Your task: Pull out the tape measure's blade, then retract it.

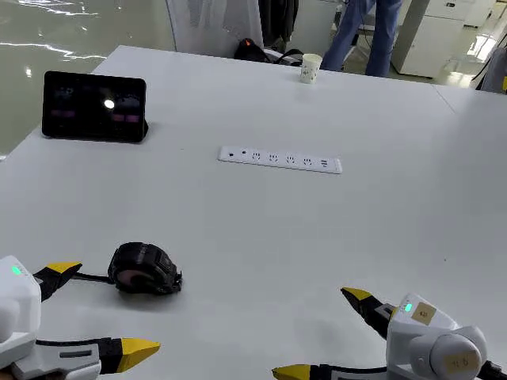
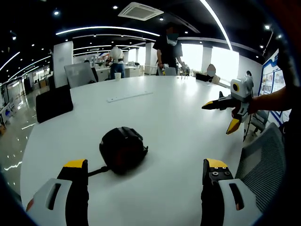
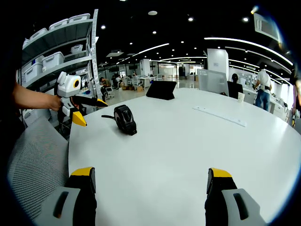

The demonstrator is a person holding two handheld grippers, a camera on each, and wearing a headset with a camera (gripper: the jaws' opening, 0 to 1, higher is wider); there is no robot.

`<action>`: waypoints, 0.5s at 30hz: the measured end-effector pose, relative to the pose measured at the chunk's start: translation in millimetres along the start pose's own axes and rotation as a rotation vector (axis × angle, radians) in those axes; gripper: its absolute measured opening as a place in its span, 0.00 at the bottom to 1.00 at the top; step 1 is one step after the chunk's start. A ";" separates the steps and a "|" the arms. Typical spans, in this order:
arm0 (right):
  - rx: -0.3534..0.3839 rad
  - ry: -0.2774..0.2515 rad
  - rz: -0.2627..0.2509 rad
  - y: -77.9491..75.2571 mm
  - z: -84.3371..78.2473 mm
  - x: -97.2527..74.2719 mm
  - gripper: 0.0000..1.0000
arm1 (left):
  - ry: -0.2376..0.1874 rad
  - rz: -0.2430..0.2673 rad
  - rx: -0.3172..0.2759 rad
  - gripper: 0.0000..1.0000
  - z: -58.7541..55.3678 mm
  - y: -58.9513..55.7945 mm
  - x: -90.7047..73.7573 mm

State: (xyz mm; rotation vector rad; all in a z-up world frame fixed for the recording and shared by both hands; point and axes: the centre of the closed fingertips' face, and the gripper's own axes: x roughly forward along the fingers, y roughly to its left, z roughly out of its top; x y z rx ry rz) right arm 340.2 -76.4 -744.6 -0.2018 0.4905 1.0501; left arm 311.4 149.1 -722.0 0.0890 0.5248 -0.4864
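**Hovering wide-open beside a closed tape measure**

The left gripper [image 1: 107, 307] hung low over the white table [image 1: 317, 229] with its yellow-tipped jaws spread wide and nothing between them. Just past its upper jaw lay the tape measure [image 1: 144, 269], a rounded black case with a reddish face, resting on the table at the near left. A thin dark tail [image 1: 89, 277] ran from the case toward that jaw. Whether it was a wrist strap or the blade's end could not be told. No blade showed drawn out. The right gripper [image 1: 321, 332] sat well apart at the near right, its jaws just as wide and empty, aimed across the table toward the case.

Farther out lay a white power strip [image 1: 280, 159] mid-table, with a dark tablet [image 1: 95, 107] propped at the far left and a paper cup [image 1: 310, 68] near the far edge.

The case looked rigid and probably dense for its size, so a firm pinch should not harm it. On the smooth tabletop it would likely skid once the blade was tugged. One gripper would best clamp it across the two flat faces, clear of the mouth. The other would need the small end hook, a thin, slippery target. A steel blade is springy and may whip back on release, so the return would be better guided than let go.
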 end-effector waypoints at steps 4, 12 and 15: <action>0.002 -0.008 -0.002 0.1 2.6 -0.9 0.99 | -0.015 -0.001 -0.015 0.99 2.4 1.1 -0.6; 0.006 -0.016 -0.006 -1.6 5.2 -2.8 0.99 | -0.004 -0.012 -0.018 0.99 -0.7 -1.1 0.0; 0.006 -0.014 -0.007 -1.8 4.6 -3.5 0.99 | -0.001 -0.018 -0.019 0.99 -1.7 -2.6 0.4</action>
